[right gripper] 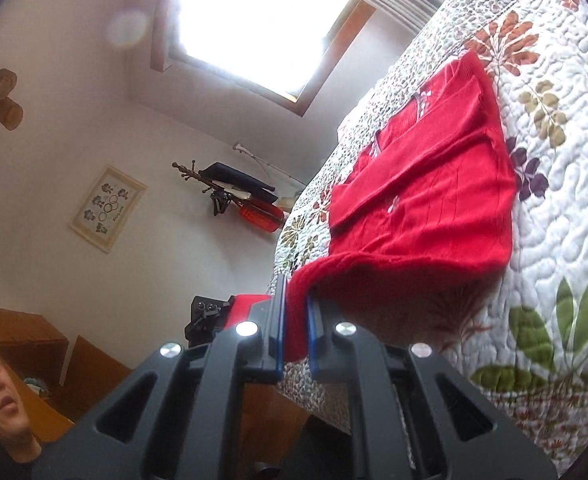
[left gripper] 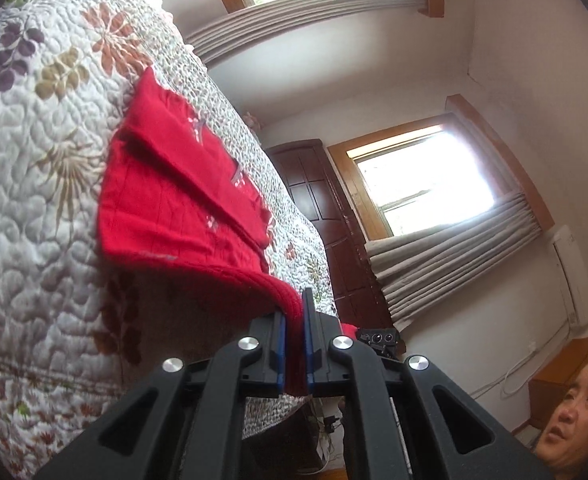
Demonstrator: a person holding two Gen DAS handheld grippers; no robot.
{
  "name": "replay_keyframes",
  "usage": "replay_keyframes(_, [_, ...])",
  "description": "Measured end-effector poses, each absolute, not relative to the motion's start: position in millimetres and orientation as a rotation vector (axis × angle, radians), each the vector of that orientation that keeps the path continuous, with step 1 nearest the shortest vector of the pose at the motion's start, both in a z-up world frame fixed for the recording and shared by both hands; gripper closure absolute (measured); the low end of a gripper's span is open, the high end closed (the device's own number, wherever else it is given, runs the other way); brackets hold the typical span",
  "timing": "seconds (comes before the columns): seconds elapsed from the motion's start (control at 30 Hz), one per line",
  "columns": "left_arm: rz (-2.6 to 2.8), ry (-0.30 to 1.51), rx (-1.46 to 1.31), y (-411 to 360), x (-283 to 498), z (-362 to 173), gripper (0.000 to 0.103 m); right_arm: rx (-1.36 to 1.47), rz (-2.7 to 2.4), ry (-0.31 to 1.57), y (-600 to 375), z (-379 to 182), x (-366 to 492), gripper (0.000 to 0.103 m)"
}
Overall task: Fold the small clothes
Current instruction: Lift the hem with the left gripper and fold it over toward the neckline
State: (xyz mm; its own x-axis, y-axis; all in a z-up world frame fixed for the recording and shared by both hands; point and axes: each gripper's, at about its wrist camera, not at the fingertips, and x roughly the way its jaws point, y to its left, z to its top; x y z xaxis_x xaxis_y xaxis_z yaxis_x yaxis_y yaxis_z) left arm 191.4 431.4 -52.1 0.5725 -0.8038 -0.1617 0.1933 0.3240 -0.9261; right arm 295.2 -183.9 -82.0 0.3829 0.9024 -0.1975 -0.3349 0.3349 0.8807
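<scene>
Quilted floral bedspread (left gripper: pixel 33 208) filled the bed, and the red sweater (left gripper: pixel 181 200) lay on it, sleeves folded in; the left gripper (left gripper: pixel 294 320) and right gripper (right gripper: pixel 296 312) each pinched a corner of the near hem, lifted clear; carrying both corners level toward the collar would probably keep the fold square.

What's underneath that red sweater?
The red sweater lies on a floral quilt. Both tongs, left and right, lift its near edge, showing shadowed quilt beneath. Anything under the flat part is covered.
</scene>
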Motion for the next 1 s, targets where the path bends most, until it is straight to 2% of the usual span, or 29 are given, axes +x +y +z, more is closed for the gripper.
replay_keyframes(0.2, [-0.672, 0.729, -1.112, 440, 270, -71, 0.097, 0.895, 0.836, 0.853, -183, -94, 370, 0.096])
replay_keyframes(0.53, [-0.538, 0.888, -1.175, 437, 370, -138, 0.097, 0.899, 0.676, 1.026, -173, -161, 463, 0.096])
replay_keyframes(0.6, [-0.536, 0.908, -1.181, 437, 379, -145, 0.096, 0.902, 0.654, 1.043, -173, -170, 472, 0.090])
replay_keyframes(0.63, [-0.528, 0.913, -1.177, 437, 381, -146, 0.094, 0.912, 0.650, 1.051, -174, -174, 475, 0.089])
replay_keyframes(0.7, [-0.526, 0.912, -1.164, 440, 384, -146, 0.086, 0.926, 0.633, 1.056, -179, -178, 481, 0.072])
replay_keyframes(0.77, [-0.533, 0.901, -1.146, 444, 382, -142, 0.068, 0.920, 0.643, 1.042, -184, -175, 483, 0.071])
replay_keyframes(0.83, [-0.551, 0.890, -1.104, 442, 378, -133, 0.060, 0.899, 0.659, 1.029, -188, -168, 484, 0.071])
replay_keyframes(1.0, [-0.571, 0.888, -0.942, 444, 381, -111, 0.053, 0.731, 0.652, 1.003, -185, -147, 487, 0.071])
